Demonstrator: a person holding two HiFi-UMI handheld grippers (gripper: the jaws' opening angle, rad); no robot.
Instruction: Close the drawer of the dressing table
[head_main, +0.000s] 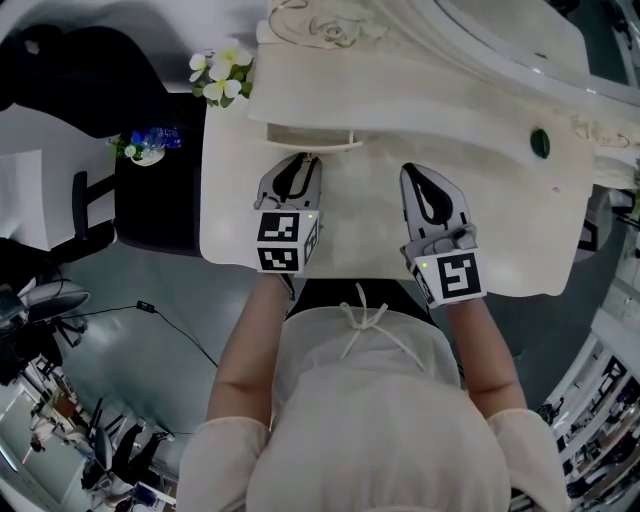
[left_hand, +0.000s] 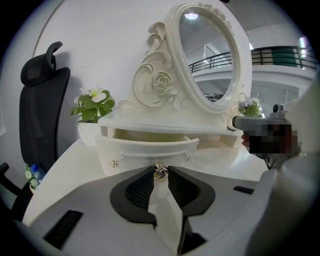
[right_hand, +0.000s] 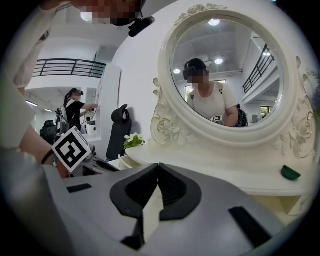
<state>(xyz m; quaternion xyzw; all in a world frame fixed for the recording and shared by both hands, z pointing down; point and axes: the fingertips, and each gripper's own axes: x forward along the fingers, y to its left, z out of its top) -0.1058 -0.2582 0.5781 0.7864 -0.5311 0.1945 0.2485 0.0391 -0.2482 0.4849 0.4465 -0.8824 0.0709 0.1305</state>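
The cream dressing table (head_main: 500, 225) has a small curved drawer (left_hand: 145, 149) standing pulled out under its shelf; from above, the drawer front (head_main: 310, 141) juts past the shelf edge. My left gripper (left_hand: 160, 170) points at the drawer's middle, its black pads closed on the small metal knob (left_hand: 160, 171). In the head view the left gripper (head_main: 306, 160) touches the drawer front. My right gripper (right_hand: 158, 165) hovers over the tabletop to the right, shut with nothing between its pads, and the head view shows the right gripper (head_main: 410, 170) apart from the drawer.
An oval mirror (left_hand: 210, 60) in a carved frame rises behind the drawer. A pot of white flowers (left_hand: 92, 106) stands at the table's left end. A black office chair (left_hand: 40, 110) is left of the table. A small green object (right_hand: 290, 173) lies on the shelf at right.
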